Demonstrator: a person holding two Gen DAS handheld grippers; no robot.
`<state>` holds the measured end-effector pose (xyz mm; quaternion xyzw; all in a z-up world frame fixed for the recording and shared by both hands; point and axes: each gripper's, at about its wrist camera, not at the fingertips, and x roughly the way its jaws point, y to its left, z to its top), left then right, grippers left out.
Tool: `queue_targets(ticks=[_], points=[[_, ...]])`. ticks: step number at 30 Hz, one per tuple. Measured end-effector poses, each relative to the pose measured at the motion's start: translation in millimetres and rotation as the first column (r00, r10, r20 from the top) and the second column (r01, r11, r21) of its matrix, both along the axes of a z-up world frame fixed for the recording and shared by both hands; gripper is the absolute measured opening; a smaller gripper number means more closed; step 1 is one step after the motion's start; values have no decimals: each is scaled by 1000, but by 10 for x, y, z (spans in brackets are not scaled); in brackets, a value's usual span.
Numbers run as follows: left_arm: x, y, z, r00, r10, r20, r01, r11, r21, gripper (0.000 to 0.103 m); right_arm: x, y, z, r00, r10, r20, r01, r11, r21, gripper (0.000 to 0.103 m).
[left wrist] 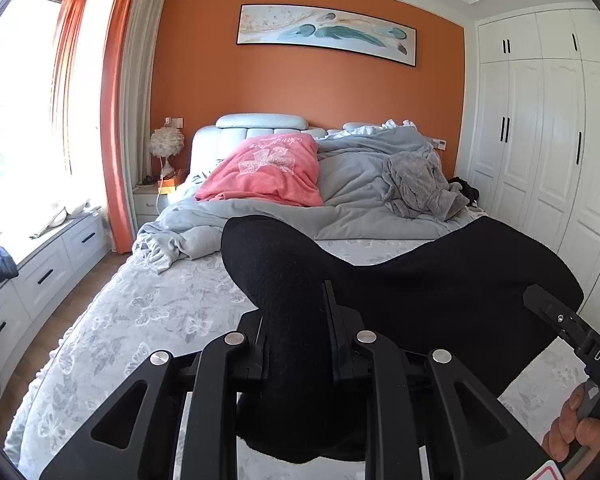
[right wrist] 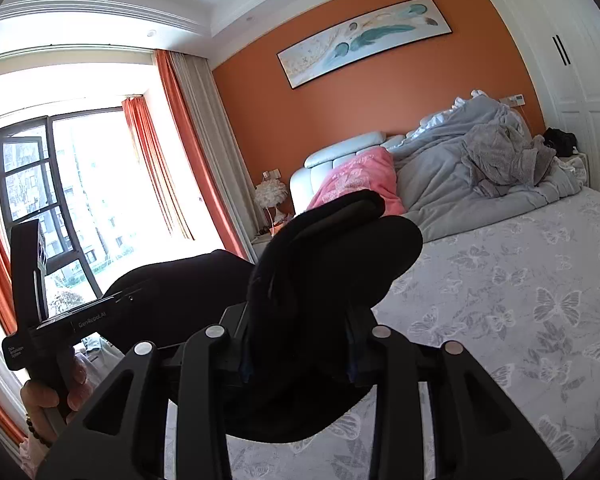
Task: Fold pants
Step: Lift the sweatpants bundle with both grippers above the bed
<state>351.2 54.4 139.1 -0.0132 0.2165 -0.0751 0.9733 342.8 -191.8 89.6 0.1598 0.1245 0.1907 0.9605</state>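
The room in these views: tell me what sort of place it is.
A home bedroom: a bed with a padded headboard and rumpled grey duvet, a nightstand lamp, and white built-in wardrobes.

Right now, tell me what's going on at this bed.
A person is folding black pants with a handheld gripper in each hand. The left gripper and the right gripper are each shut on a bunch of the dark cloth, which hangs stretched between them above the butterfly-print sheet. The grey duvet and pink pillow lie bunched at the headboard end.
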Motion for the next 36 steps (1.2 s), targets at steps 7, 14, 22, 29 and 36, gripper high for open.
queue_targets(ticks=[7, 14, 22, 29, 36], points=[[274, 56, -497, 998, 2, -58, -2, 1000, 0, 18, 240, 20, -382, 998, -11, -68, 11, 1000, -2, 32], [453, 23, -890, 993, 6, -115, -5, 1000, 9, 18, 376, 31, -698, 993, -14, -120, 14, 1000, -2, 32], [554, 13, -1201, 989, 4, -147, -1, 1000, 21, 18, 458, 33, -1022, 986, -16, -165, 16, 1000, -1, 32], [617, 34, -1405, 984, 10, -177, -5, 1000, 29, 18, 468, 50, -1189, 981, -19, -191, 19, 1000, 2, 32], [569, 76, -1472, 982, 7, -190, -2, 1000, 30, 18, 378, 54, -1259, 979, -18, -201, 20, 1000, 11, 32]])
